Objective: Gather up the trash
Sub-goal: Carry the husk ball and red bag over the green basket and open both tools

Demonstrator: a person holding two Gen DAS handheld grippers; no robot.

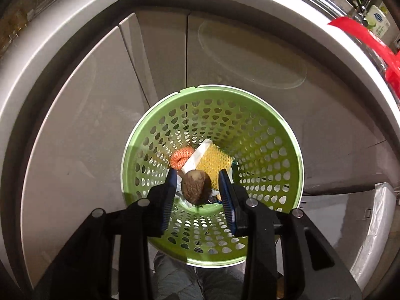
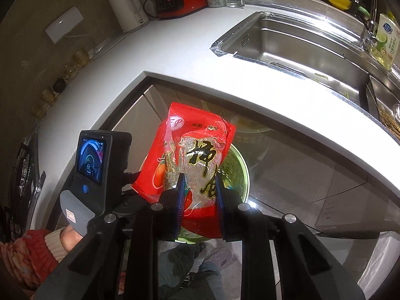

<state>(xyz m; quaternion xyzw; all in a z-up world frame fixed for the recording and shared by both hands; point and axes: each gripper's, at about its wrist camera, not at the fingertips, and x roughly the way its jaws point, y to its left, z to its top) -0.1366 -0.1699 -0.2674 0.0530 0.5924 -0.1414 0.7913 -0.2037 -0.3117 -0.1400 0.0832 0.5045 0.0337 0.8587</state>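
Left gripper (image 1: 198, 181) hangs over the green basket (image 1: 275, 135), jaws apart around a brown ball (image 1: 195, 187), untouched; right gripper (image 2: 200, 187) jaws clamp the red bag (image 2: 195, 150).

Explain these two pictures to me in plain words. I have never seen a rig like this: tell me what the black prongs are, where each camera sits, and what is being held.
There is no robot here. A person holds a hand tool in each hand, each with two black fingers tipped with blue pads, and a wide-angle camera looking along them.

The left tool's picture looks down into a green perforated basket standing on the floor by grey cabinet doors. In it lie a yellow scrubbing brush, an orange scourer and a brown fuzzy lump. The left gripper is open above them; nothing is pinched.

The right tool's picture shows the right gripper shut on a red food wrapper, held over the same basket, below the white counter and steel sink. The person's left hand shows at the lower left.
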